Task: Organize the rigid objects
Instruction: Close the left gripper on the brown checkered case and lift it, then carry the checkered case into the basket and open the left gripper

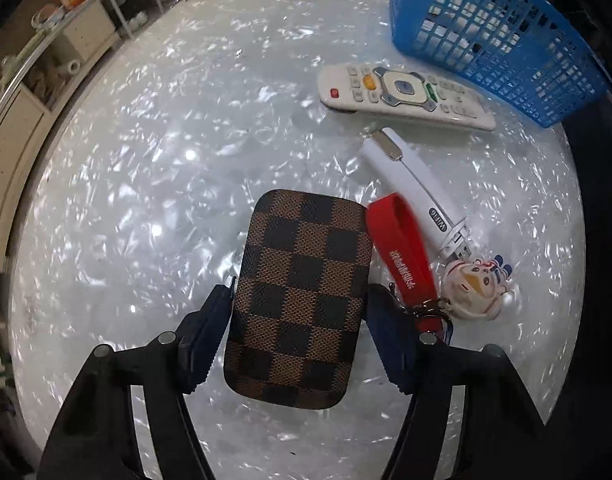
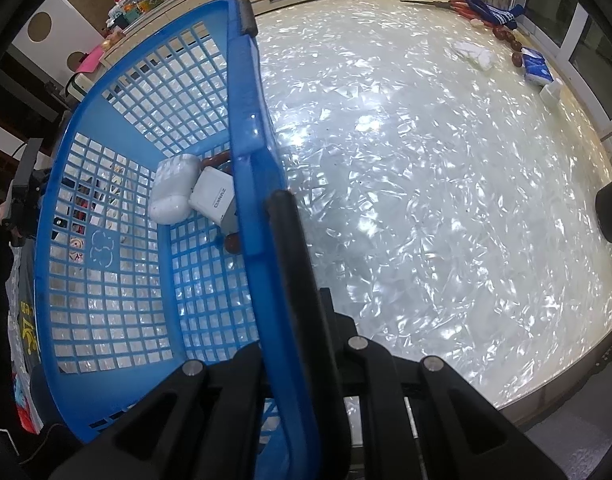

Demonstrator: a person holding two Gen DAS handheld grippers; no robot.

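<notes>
The left gripper (image 1: 300, 316) has its dark blue fingers (image 1: 208, 332) set on either side of a brown checkered case (image 1: 302, 296), the pads against its long edges, so it looks clamped on the case, which lies flat on the pearly white table (image 1: 146, 180). Just right of the case lies a red wrist strap (image 1: 402, 252) clipped to a small cartoon figure charm (image 1: 476, 290), and beside that a white stick-shaped device (image 1: 418, 188). Further out, a white remote control (image 1: 402, 96) rests near the foot of the blue basket (image 1: 502, 40).

The right gripper (image 2: 284, 248) is closed narrow on the rim of the same blue basket (image 2: 118, 208). Inside it sit a white pouch-like object (image 2: 172, 188) and a white box (image 2: 212, 200), touching each other at the wall.
</notes>
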